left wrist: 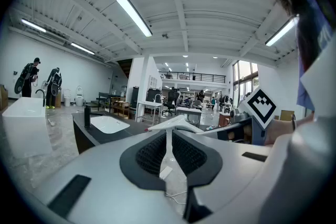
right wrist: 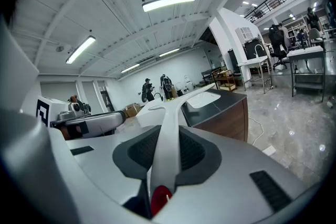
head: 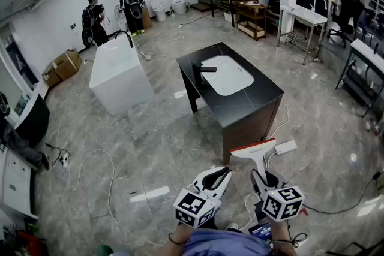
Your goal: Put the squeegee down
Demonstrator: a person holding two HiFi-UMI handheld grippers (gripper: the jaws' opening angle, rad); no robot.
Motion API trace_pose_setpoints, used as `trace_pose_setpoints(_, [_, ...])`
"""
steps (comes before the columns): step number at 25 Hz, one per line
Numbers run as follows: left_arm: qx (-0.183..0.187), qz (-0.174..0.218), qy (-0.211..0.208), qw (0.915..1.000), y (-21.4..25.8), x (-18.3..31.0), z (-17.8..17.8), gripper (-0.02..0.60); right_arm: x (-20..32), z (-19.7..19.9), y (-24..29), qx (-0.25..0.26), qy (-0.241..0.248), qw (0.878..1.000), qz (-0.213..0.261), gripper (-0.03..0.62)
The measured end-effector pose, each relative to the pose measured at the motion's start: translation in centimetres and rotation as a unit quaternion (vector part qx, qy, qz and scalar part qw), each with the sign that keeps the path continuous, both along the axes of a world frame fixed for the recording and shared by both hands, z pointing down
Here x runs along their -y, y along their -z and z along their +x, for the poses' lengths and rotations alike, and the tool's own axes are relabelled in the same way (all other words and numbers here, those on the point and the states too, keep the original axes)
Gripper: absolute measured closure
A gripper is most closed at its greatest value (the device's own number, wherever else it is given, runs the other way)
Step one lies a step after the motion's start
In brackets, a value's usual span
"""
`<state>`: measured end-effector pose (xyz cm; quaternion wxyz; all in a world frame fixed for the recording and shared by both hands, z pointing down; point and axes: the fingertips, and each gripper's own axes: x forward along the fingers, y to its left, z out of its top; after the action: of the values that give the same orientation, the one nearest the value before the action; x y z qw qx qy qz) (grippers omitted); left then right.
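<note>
A white squeegee (head: 257, 153) with a red-edged blade is held up in front of me, its blade hovering by the near corner of the black sink counter (head: 255, 106). My right gripper (head: 263, 179) is shut on its white handle (right wrist: 166, 144), which runs up between the dark pads to the wide head. My left gripper (head: 218, 177) hangs just to the left of it, jaws shut with nothing between them; in the left gripper view the pads (left wrist: 152, 153) nearly meet, and the squeegee (left wrist: 176, 123) shows beyond them.
The counter carries a white basin (head: 228, 76) and a black faucet (head: 206, 69). A white bathtub (head: 117, 73) stands to the left. Cables (head: 109, 189) and a power strip (head: 285, 147) lie on the marble floor. Two people stand far back; tables line the right side.
</note>
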<state>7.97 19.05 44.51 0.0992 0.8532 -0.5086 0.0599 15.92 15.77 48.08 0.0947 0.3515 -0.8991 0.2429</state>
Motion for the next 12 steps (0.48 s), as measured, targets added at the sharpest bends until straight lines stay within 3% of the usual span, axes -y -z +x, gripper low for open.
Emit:
trace_pose_setpoints(5, [0.004,-0.005,-0.006,1.0,-0.3,-0.1,0.86,0.551,-0.2,0.6,0.03,0.023,0.0,1.0,-0.011,0.507])
trace_pose_setpoints(12, [0.008,-0.016,-0.015,0.9997,-0.94,0.08,1.03,0.551,-0.05,0.15,-0.62,0.018,0.007,1.0,-0.022,0.51])
